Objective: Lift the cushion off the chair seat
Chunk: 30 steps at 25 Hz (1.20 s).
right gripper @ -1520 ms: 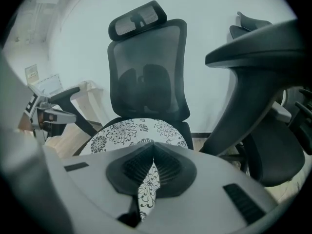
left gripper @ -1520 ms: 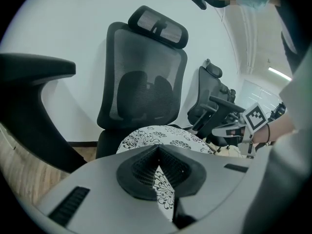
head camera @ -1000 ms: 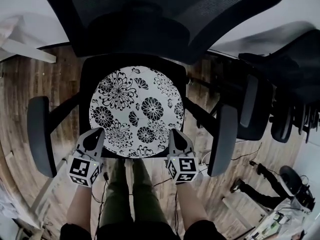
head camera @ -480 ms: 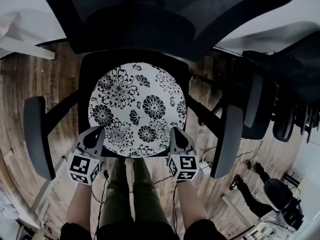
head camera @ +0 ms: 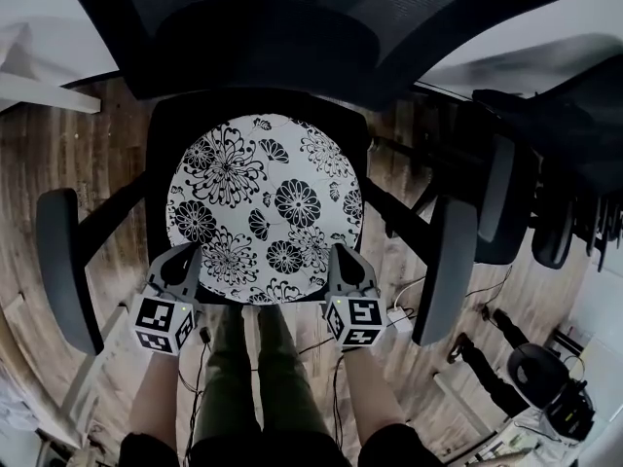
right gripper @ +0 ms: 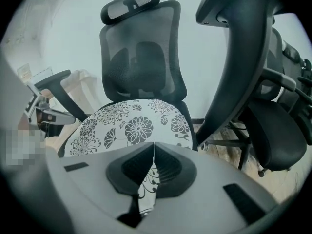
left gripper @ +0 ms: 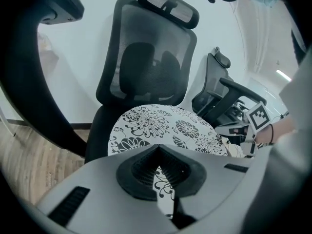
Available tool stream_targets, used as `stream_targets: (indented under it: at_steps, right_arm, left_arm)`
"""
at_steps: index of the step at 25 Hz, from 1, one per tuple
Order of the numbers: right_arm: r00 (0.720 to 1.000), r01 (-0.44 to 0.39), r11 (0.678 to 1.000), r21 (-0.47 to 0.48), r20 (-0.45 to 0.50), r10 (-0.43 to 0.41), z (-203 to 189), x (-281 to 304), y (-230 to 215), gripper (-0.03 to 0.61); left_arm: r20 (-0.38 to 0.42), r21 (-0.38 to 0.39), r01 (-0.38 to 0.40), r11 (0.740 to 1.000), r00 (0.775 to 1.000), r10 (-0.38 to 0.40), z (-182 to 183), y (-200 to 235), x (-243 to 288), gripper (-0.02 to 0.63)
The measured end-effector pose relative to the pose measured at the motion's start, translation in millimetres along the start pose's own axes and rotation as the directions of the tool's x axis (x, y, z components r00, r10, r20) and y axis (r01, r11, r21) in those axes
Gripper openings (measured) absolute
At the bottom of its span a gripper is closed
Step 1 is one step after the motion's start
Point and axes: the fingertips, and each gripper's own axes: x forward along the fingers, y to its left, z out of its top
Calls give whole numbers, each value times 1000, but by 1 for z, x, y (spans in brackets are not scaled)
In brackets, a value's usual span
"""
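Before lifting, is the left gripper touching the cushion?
Cannot tell. In the head view the left gripper overlaps the cushion rim; its own view shows shut jaws over it, no clear contact.

The cushion [head camera: 265, 202] is round and white, with big black flowers drawn all over it. It lies flat on the chair seat [head camera: 159, 154], which is black. The cushion covers most of the seat, so only a dark rim shows around it. Its near edge sits right at the front of the seat.
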Motion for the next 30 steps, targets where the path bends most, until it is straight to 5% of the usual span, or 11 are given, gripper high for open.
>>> stream_targets:
  at_steps: [6, 8, 11, 13, 30]
  right_arm:
    - [1000, 13, 999, 33, -10, -13, -4, 1, -4, 18]
    - [999, 36, 999, 39, -14, -36, -5, 0, -9, 22]
    - [995, 95, 994, 51, -35, -93, -9, 1, -21, 229]
    - [991, 125, 990, 59, -50, -122, -12, 1, -29, 253]
    - [985, 72, 991, 114, -165, -52, -41, 15, -25, 261]
  left_arm:
    - [-6, -60, -1, 998, 1000, 1, -5, 5, 2, 17]
    - [-25, -76, -27, 997, 999, 25, -10, 10, 3, 130]
    - [-54, -119, -84, 989, 996, 78, -16, 24, 4, 316]
    - [-84, -146, -122, 982, 990, 110, -22, 33, 4, 354]
    - [-211, -277, -131, 952, 975, 73, -53, 43, 28, 370]
